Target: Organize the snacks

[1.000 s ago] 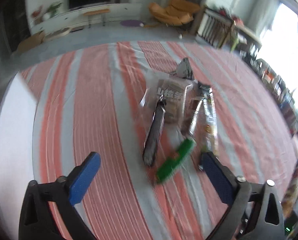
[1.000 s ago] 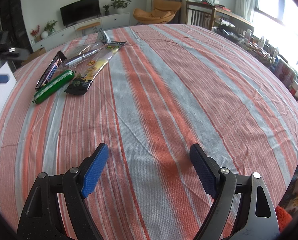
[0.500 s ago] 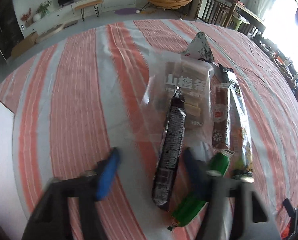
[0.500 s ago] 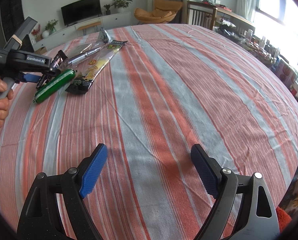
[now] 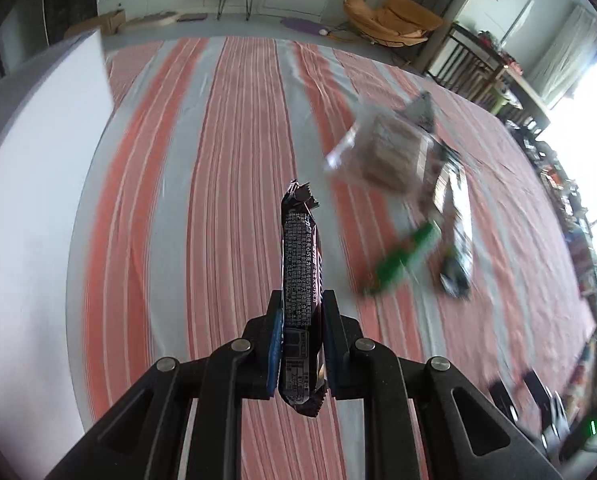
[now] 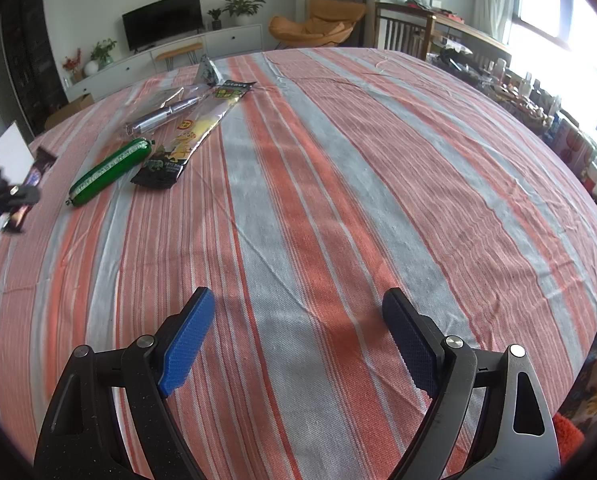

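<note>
Dark-wrapped chocolate bar (image 5: 300,276) is sitting pinched in the left gripper (image 5: 301,320), lifted above the striped tablecloth (image 5: 226,200). Right gripper (image 6: 298,336) is hovering spread wide, holding nothing. Green sausage stick (image 6: 108,170) is lying beside remaining snack packets (image 6: 196,132).

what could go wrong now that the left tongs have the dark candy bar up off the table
1. The left tongs pinch the dark glossy-wrapped candy bar near its lower end, so most of it sticks out past the pads; a quick swing might let it pivot or slip.
2. The white box sits close on the left; the protruding end could clip its edge.
</note>
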